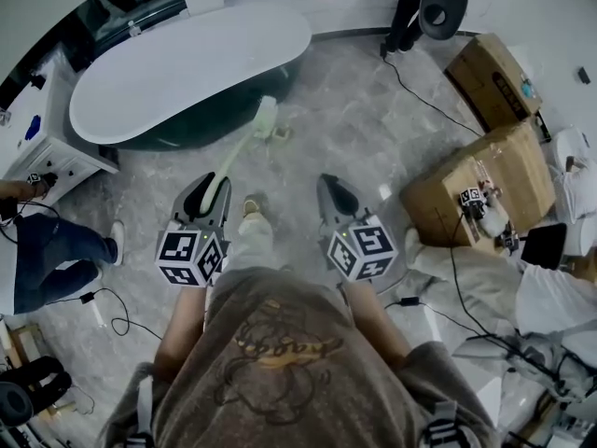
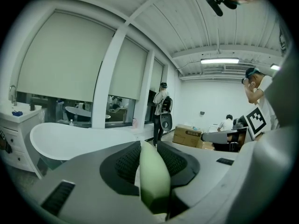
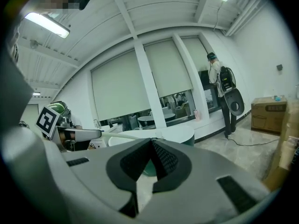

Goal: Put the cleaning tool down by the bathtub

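Pale green cleaning tool (image 1: 265,119) pinched by its handle between left gripper (image 1: 215,185) jaws, its far end ahead of them near white bathtub (image 1: 187,73), right gripper (image 1: 332,188) jaws pressed together, empty.

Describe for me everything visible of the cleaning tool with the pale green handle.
The cleaning tool is long and slim, with a pale green, plastic-looking handle and a whitish head at its far end. The left hand-held gripper clamps the handle's near end. It slants forward and down, the head close by the bathtub; floor contact is unclear.
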### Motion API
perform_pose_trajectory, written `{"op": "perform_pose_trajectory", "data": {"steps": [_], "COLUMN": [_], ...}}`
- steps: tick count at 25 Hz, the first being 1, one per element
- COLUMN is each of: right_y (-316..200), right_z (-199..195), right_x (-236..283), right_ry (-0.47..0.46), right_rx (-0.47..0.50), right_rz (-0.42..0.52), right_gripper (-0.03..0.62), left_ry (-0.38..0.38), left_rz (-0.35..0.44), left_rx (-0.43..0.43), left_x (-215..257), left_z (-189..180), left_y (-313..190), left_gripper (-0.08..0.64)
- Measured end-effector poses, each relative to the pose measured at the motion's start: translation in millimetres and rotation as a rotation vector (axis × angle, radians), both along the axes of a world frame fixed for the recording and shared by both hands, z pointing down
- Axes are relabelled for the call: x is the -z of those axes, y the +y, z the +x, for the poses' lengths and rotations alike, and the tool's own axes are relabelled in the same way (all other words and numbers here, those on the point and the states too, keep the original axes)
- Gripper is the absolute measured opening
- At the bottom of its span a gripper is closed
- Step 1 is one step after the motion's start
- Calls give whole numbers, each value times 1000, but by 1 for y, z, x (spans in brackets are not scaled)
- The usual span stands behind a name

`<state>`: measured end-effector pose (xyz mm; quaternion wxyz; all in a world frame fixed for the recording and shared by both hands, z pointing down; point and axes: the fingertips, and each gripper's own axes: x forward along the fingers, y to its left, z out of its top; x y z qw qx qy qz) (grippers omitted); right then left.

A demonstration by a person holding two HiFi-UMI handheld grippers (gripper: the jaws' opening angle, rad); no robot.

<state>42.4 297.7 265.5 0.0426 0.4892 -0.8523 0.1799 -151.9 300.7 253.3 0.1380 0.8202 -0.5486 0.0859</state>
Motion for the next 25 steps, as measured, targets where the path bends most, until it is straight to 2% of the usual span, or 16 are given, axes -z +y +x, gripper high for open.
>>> {"op": "perform_pose_trajectory", "data": {"steps": [11,25], "right_y": [-118,-269], "right_z": [-6,-38], "right_x": [-9,-19], "right_ry": [-3,-9], "right_rx": [-21,-66], "right_rz": [-17,-60], "right_gripper": [-3,-3], "left_ry": [8,9], "left_rz": [-14,-60], "left_rx": [-51,-142], "left_x": [-10,-24], "left_z": [2,-17], "left_y": [-127,-278], "left_gripper": [126,126]}}
